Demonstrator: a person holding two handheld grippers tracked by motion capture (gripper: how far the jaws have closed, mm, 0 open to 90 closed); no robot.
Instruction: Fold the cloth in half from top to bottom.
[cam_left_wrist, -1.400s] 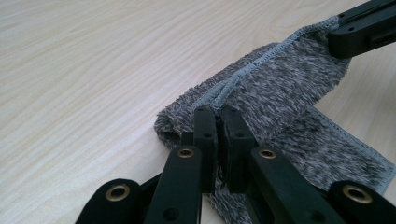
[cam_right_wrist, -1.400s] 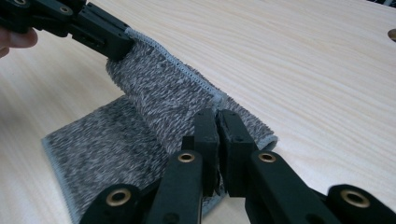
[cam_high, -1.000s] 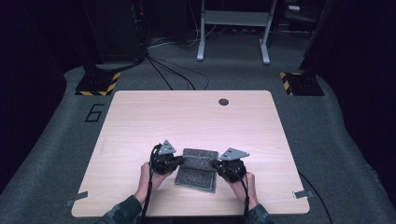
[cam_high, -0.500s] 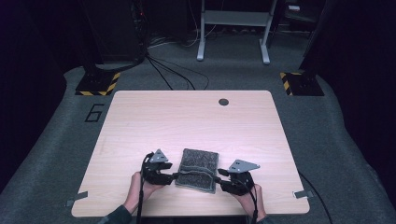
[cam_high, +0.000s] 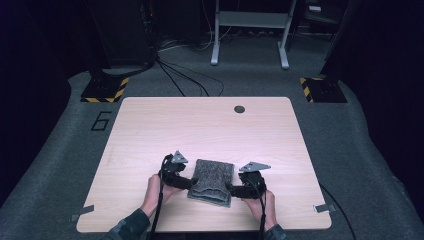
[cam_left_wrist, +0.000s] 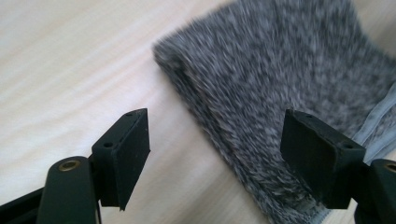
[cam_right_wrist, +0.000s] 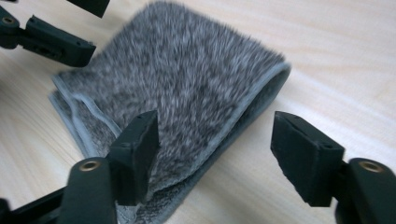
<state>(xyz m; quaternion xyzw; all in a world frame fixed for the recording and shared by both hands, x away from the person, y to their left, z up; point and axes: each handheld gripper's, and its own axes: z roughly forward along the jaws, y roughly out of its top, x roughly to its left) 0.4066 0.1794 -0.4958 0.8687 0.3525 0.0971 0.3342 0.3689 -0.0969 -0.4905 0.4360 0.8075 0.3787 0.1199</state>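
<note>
1. since a second ago: pulled back off the folded grey towel (cam_high: 212, 181) toward the near edge, both hands; jaws on both sides just been opening, nothing gripped between them now.
2. left hand (cam_high: 156, 191) at the towel's left side, near the table's near edge, holding the left gripper (cam_high: 186, 183), tips just beside the towel's left edge.
3. left gripper (cam_left_wrist: 215, 149) jaws wide apart, pads pressing on nothing; towel's edge lying in the gap toward one jaw, bare wood toward the other.
4. towel flat on the wooden table (cam_high: 150, 130), folded in layers, pale hem visible, near the near edge, between the two grippers.
5. right gripper (cam_high: 236, 190) at the towel's right side, close to its near right corner.
6. right gripper (cam_right_wrist: 212, 158) jaws wide apart too, towel's folded edge between them, untouched by either pad.
</note>
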